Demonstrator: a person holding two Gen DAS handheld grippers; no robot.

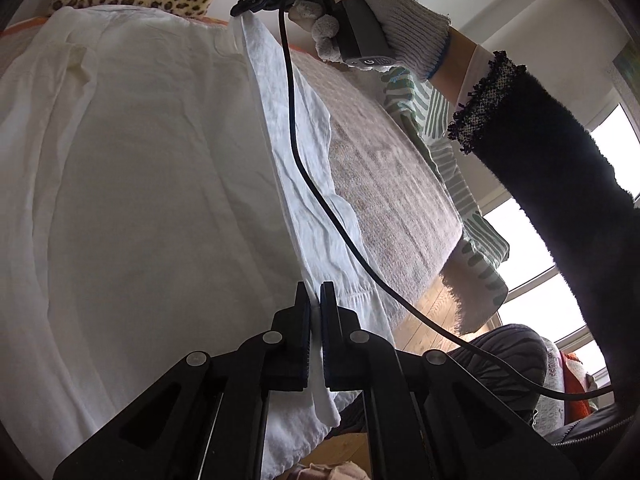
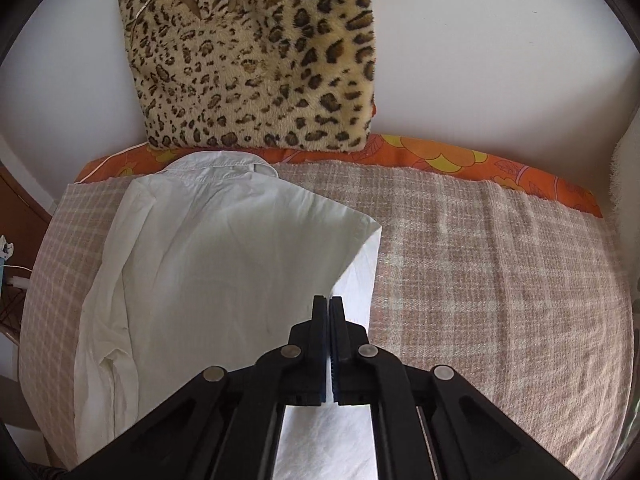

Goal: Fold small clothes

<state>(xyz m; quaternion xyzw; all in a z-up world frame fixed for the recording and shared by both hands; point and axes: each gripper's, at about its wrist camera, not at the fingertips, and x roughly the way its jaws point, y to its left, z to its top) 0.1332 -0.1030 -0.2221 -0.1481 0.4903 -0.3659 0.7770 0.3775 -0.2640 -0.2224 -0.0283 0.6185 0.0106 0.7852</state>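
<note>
A white shirt is lying on a checked blanket, collar toward the far leopard-print cushion. The left gripper is pinching the shirt's near edge, jaws closed on the cloth. The right gripper is clamping the shirt's right edge, lifted off the blanket; a gloved hand is holding it.

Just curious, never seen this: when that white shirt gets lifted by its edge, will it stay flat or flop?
Probably flop: the shirt sags and creases between its two pinched points. It looks thin and light. The folded edge seems likely to slump once released.
</note>
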